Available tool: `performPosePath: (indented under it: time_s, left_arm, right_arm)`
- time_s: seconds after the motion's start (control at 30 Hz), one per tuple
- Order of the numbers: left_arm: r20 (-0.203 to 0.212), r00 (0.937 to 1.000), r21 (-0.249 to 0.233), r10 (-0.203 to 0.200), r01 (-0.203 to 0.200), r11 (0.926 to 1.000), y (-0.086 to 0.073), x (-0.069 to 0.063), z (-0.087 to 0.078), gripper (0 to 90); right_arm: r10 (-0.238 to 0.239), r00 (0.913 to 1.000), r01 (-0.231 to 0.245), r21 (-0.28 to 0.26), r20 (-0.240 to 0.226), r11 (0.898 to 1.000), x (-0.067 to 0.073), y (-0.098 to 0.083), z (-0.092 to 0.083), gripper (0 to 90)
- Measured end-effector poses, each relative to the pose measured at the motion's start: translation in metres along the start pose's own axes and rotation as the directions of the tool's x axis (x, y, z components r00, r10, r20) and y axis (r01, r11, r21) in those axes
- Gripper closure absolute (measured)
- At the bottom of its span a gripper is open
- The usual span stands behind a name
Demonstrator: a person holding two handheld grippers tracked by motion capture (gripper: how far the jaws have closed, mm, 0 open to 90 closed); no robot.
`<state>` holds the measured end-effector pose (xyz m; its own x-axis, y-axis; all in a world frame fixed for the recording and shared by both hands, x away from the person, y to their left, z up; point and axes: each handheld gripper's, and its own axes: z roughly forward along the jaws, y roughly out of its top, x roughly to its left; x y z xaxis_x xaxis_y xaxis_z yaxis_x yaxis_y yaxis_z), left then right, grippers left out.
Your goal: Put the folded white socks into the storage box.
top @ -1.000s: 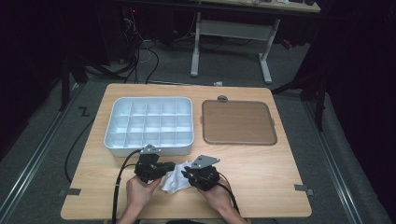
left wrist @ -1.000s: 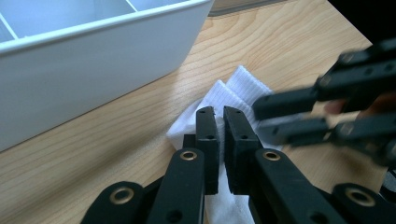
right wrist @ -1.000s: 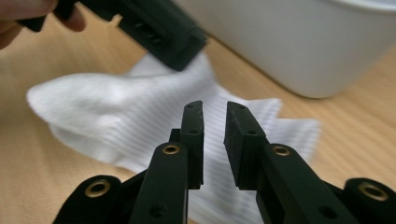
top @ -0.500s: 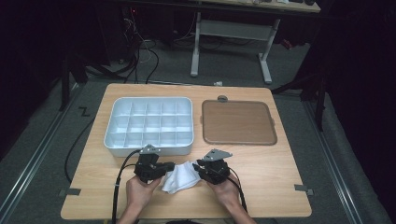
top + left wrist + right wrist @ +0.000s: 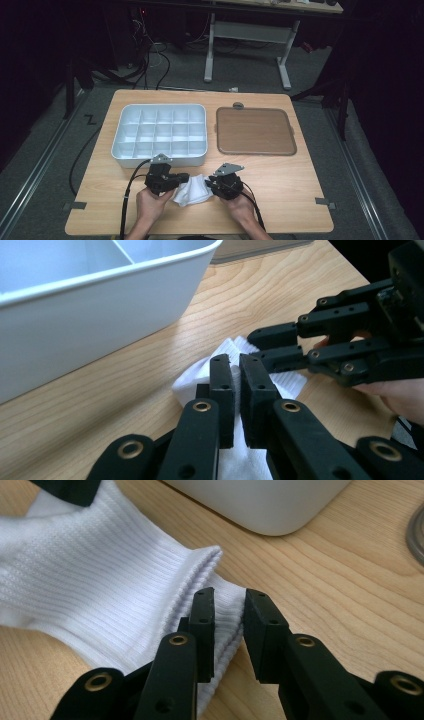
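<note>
A white ribbed sock (image 5: pixel 192 191) lies on the wooden table near its front edge, between the two hand-held grippers. My left gripper (image 5: pixel 184 178) comes at it from the left and is shut on a fold of the sock (image 5: pixel 200 376), with fabric pinched between its jaws (image 5: pixel 235 362). My right gripper (image 5: pixel 210 183) meets it from the right. Its jaws have just been closing, and the sock's cuff (image 5: pixel 100 580) fills the narrow gap between them (image 5: pixel 229 597). In the left gripper view the right gripper (image 5: pixel 267 345) sits just beyond my own jaws.
A white compartment tray (image 5: pixel 157 159) stands just behind the grippers, its near wall close by (image 5: pixel 100 315) (image 5: pixel 260 505). A brown flat tray (image 5: pixel 255 131) lies to its right. The table's front edge is right behind the hands.
The right gripper has shifted slightly to the right with the sock's cuff, pulling the sock out a little. The left gripper has stayed put.
</note>
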<state>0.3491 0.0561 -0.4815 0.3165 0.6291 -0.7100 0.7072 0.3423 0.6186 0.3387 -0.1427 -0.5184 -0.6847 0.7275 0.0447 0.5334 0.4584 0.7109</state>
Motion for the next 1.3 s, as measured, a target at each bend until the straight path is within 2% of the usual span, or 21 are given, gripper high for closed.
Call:
performPosePath:
  time_s: [0.23, 0.43, 0.73, 1.0, 1.17, 1.3]
  left_arm:
    - [0.01, 0.9999, 0.001, 0.006, -0.006, 1.0, 0.002, -0.006, 0.003, 86.2]
    - [0.016, 0.9999, 0.004, 0.002, -0.002, 1.0, 0.002, -0.008, 0.008, 86.2]
    - [0.026, 0.9995, 0.013, 0.019, -0.019, 0.9997, 0.0, -0.013, 0.018, 86.2]
    - [0.029, 0.9992, 0.017, 0.026, -0.027, 0.9995, -0.002, -0.014, 0.027, 86.1]
    - [0.021, 0.9989, 0.03, 0.043, -0.043, 0.9986, -0.005, -0.013, 0.03, 86.1]
    - [0.019, 0.9993, 0.025, 0.033, -0.033, 0.9991, -0.006, -0.012, 0.032, 86.1]
  right_arm:
    - [-0.02, 0.9998, 0.02, -0.007, -0.008, 1.0, 0.006, 0.001, 0.002, 76.2]
    - [-0.023, 0.9997, 0.023, -0.007, -0.011, 1.0, 0.009, 0.001, 0.003, 76.2]
    - [-0.022, 0.9995, 0.022, -0.017, -0.022, 1.0, 0.013, 0.001, 0.005, 76.2]
    - [-0.025, 0.9994, 0.024, -0.023, -0.024, 0.999, 0.016, 0.001, 0.006, 76.2]
    - [-0.028, 0.9988, 0.026, -0.036, -0.042, 0.999, 0.017, 0.0, 0.007, 76.0]
    - [-0.022, 0.9984, 0.02, -0.046, -0.052, 0.999, 0.016, -0.001, 0.004, 74.9]
